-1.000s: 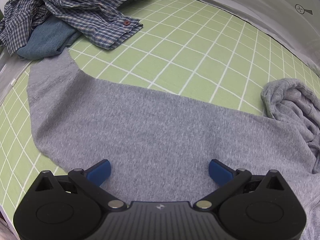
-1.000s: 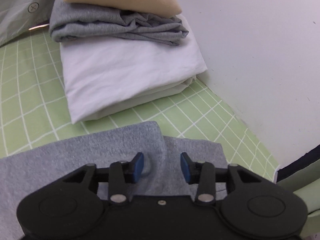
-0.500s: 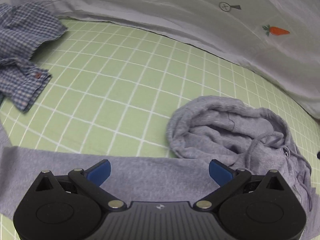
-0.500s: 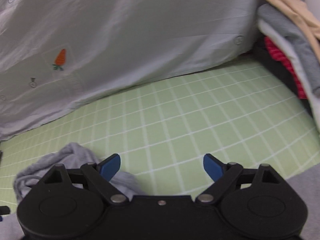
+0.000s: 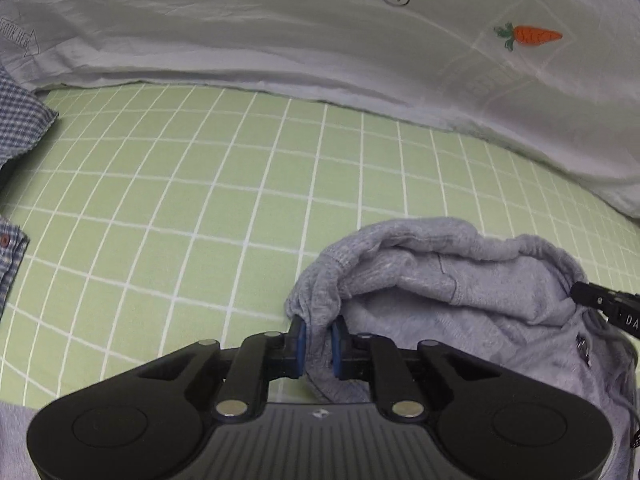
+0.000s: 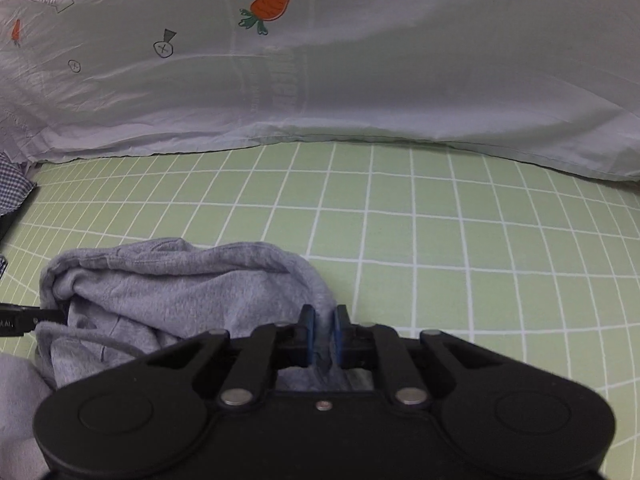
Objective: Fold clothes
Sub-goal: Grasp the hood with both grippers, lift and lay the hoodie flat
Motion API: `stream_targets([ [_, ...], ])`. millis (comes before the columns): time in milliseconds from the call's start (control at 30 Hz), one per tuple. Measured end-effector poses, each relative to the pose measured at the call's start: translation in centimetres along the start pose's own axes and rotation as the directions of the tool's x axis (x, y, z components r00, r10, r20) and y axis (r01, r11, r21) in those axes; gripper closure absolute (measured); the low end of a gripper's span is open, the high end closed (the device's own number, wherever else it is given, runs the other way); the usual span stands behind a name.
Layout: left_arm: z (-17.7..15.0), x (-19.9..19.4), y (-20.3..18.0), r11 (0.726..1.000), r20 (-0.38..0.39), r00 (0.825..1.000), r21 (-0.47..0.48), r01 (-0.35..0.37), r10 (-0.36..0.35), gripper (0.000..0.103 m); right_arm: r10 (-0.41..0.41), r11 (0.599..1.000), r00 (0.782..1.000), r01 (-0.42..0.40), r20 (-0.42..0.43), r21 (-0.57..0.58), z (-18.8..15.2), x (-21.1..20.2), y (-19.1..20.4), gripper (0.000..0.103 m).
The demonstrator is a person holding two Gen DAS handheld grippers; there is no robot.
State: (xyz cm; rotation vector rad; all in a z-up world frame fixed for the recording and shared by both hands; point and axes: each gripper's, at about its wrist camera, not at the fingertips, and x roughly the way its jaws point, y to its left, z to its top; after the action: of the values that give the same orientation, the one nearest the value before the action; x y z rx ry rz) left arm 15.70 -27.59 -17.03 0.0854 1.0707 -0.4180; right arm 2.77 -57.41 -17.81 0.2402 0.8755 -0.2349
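A grey hoodie lies bunched on the green checked sheet, hood opening upward. In the left wrist view my left gripper sits at the hood's left edge, its jaws closing with a fold of grey fabric pinched between the blue pads. In the right wrist view the hoodie fills the lower left, and my right gripper is at its right edge, jaws closing with grey fabric between the pads. Each view catches a black tip of the other gripper at the hood's far side.
The green sheet with white grid lines stretches behind the hoodie. A white cover printed with carrots rises along the back. A blue plaid shirt lies at the left edge.
Both grippers swung over from the hoodie's body and the folded stack to the hood. Their jaws went from wide open to closed on the hood's left and right edges.
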Motion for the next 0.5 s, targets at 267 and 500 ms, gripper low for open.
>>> stream_targets([
  [267,11.7,-4.1,-2.9,0.997,0.394,0.918,-0.034,0.074,-0.055,0.093,-0.054,0.985,0.957,0.004,0.287,0.172,6.4,-5.0,-4.6,0.095],
  [500,11.8,-3.8,-4.2,0.997,0.358,0.932,-0.028,0.069,-0.054,0.031,-0.160,0.982,0.929,0.117,0.334,0.145,6.9,-7.1,-3.8,0.040],
])
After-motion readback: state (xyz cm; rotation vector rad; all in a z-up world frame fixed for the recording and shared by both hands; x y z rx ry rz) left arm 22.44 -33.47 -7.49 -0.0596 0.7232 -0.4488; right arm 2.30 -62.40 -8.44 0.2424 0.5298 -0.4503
